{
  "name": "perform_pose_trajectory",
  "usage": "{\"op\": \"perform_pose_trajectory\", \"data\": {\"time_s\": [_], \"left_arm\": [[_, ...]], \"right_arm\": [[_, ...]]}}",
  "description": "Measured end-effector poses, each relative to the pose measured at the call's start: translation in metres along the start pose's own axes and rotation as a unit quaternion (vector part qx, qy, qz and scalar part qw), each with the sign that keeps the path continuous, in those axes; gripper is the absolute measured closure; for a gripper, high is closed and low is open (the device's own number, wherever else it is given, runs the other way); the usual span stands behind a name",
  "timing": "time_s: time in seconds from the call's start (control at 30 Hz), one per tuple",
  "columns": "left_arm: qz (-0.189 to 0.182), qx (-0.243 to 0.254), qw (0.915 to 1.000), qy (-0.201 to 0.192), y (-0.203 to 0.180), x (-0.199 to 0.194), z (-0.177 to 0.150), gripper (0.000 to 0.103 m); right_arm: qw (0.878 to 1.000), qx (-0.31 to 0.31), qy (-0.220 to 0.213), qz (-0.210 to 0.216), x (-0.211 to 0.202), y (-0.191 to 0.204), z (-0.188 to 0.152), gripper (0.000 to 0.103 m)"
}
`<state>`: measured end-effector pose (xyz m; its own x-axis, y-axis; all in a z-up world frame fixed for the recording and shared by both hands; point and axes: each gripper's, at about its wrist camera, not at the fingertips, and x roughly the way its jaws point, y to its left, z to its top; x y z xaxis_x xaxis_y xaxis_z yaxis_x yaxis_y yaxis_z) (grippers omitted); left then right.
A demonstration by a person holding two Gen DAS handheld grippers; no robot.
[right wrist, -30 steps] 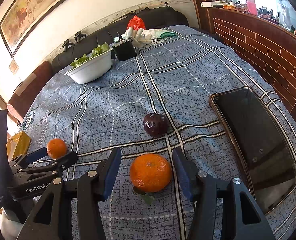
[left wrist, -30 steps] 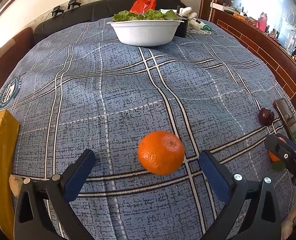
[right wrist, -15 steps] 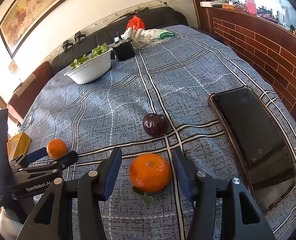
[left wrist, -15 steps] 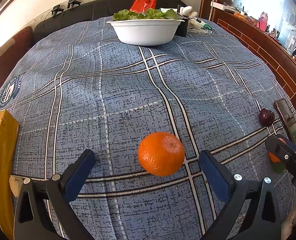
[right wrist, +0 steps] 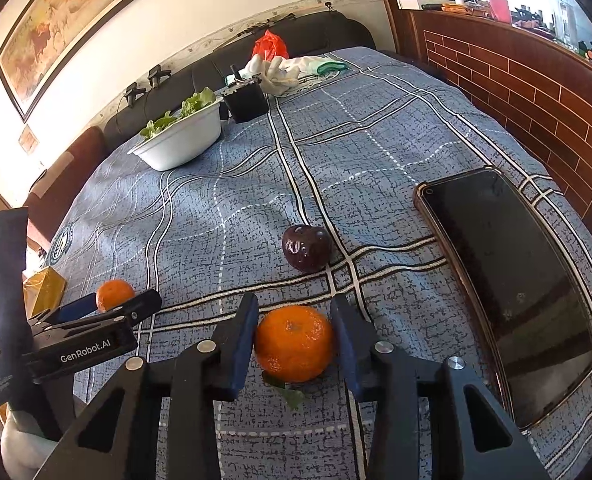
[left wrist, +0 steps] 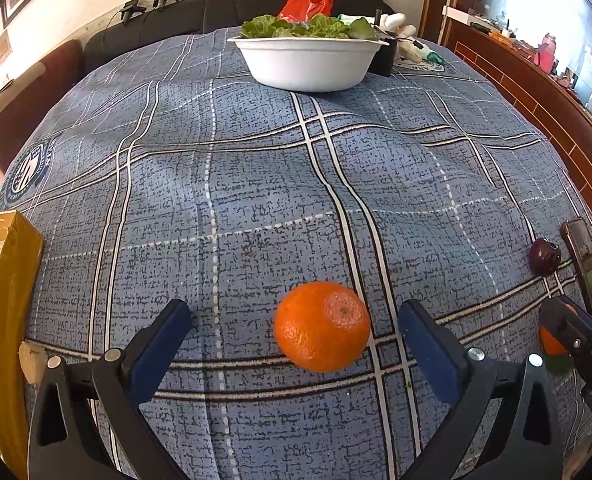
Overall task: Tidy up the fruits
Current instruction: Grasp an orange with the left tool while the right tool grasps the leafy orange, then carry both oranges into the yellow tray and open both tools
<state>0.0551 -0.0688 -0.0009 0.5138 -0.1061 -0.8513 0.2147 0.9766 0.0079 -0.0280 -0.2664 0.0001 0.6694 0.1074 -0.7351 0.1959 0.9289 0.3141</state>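
An orange [left wrist: 322, 326] lies on the blue plaid cloth between the wide-open fingers of my left gripper [left wrist: 291, 332]; neither pad touches it. It also shows in the right wrist view [right wrist: 114, 294]. A second orange with a green leaf [right wrist: 293, 343] sits between the fingers of my right gripper [right wrist: 294, 334], whose pads are closed in against its sides. A dark purple plum [right wrist: 306, 247] lies just beyond it, also seen at the right edge of the left wrist view [left wrist: 544, 257].
A white bowl of lettuce [left wrist: 307, 62] stands at the far side of the table. A black phone [right wrist: 508, 280] lies at the right. A yellow box [left wrist: 5, 320] sits at the left edge. A black container [right wrist: 245, 102] and white cloth [right wrist: 283, 72] lie beyond the bowl.
My right gripper's fingers have closed in from a wider gap until they meet the leafy orange's sides. My left gripper and its orange have barely moved.
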Motion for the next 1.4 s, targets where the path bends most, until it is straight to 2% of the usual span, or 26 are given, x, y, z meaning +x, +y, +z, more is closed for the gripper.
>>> {"op": "perform_pose_trajectory", "data": {"time_s": [0.03,0.07,0.13,0.17,0.2,0.27,0.37,0.57,0.63,0.67,0.7,0.77,0.93,0.97,1.0,1.03,1.13,1.27,1.4], "left_arm": [[0.002,-0.003,1.0000,0.001,0.000,-0.001,-0.002,0.001],[0.002,-0.004,1.0000,-0.001,-0.001,-0.004,-0.004,0.006],[-0.001,0.000,0.9999,-0.010,-0.001,-0.011,-0.008,0.026],[-0.005,0.000,0.9999,-0.013,0.000,-0.016,-0.010,0.045],[-0.015,-0.002,0.9998,-0.013,0.001,-0.019,-0.012,0.060],[-0.039,-0.019,0.9990,-0.012,0.009,-0.026,-0.016,0.069],[-0.061,-0.044,0.9967,-0.032,0.025,-0.042,-0.025,0.077],[-0.100,-0.062,0.9920,-0.045,0.045,-0.054,-0.034,0.076],[-0.109,-0.060,0.9912,-0.045,0.046,-0.054,-0.033,0.053],[-0.107,-0.058,0.9914,-0.048,0.046,-0.054,-0.032,0.034],[-0.103,-0.054,0.9917,-0.055,0.043,-0.054,-0.031,0.027],[-0.090,-0.036,0.9931,-0.066,0.037,-0.054,-0.026,0.026],[-0.081,0.002,0.9956,-0.046,0.018,-0.035,-0.012,0.026],[-0.078,0.011,0.9960,-0.042,0.013,-0.032,-0.013,0.031],[-0.070,0.020,0.9965,-0.040,0.009,-0.030,-0.014,0.054],[-0.047,0.033,0.9977,-0.034,0.003,-0.027,-0.016,0.068],[-0.033,0.039,0.9980,-0.037,0.000,-0.029,-0.023,0.067],[-0.055,0.007,0.9973,-0.047,0.017,-0.048,-0.032,0.067],[-0.070,-0.029,0.9942,-0.076,0.044,-0.080,-0.043,0.067]], "right_arm": [[1.000,-0.003,0.000,-0.001,0.000,0.001,0.000,0.063],[1.000,-0.008,0.000,-0.001,0.000,0.003,-0.001,0.063],[1.000,-0.011,0.000,0.000,0.000,0.004,-0.001,0.063],[1.000,-0.009,0.000,0.001,0.001,0.003,-0.001,0.063],[1.000,-0.006,0.001,0.003,0.000,0.002,-0.001,0.063],[1.000,-0.001,0.001,0.007,0.000,0.000,-0.001,0.063],[1.000,0.000,0.000,0.006,0.000,0.000,-0.001,0.063],[1.000,-0.014,-0.005,-0.012,0.000,0.007,-0.002,0.063],[1.000,-0.016,-0.006,-0.015,0.000,0.007,-0.002,0.063],[1.000,-0.015,-0.006,-0.015,0.000,0.007,-0.002,0.063],[1.000,-0.013,-0.006,-0.015,0.000,0.006,-0.002,0.063],[1.000,-0.011,-0.005,-0.013,0.000,0.005,-0.002,0.063],[1.000,-0.007,-0.004,-0.007,0.000,0.003,-0.001,0.063],[1.000,-0.005,-0.003,-0.004,0.000,0.002,-0.001,0.063],[1.000,-0.003,-0.003,-0.002,0.000,0.001,-0.001,0.063],[1.000,-0.001,-0.003,0.000,0.000,0.001,-0.001,0.063],[1.000,-0.004,-0.003,0.003,0.000,0.002,-0.001,0.063],[1.000,-0.014,-0.012,0.008,-0.004,0.006,-0.002,0.063],[0.998,-0.004,-0.027,0.062,-0.015,0.006,-0.001,0.063]]}}
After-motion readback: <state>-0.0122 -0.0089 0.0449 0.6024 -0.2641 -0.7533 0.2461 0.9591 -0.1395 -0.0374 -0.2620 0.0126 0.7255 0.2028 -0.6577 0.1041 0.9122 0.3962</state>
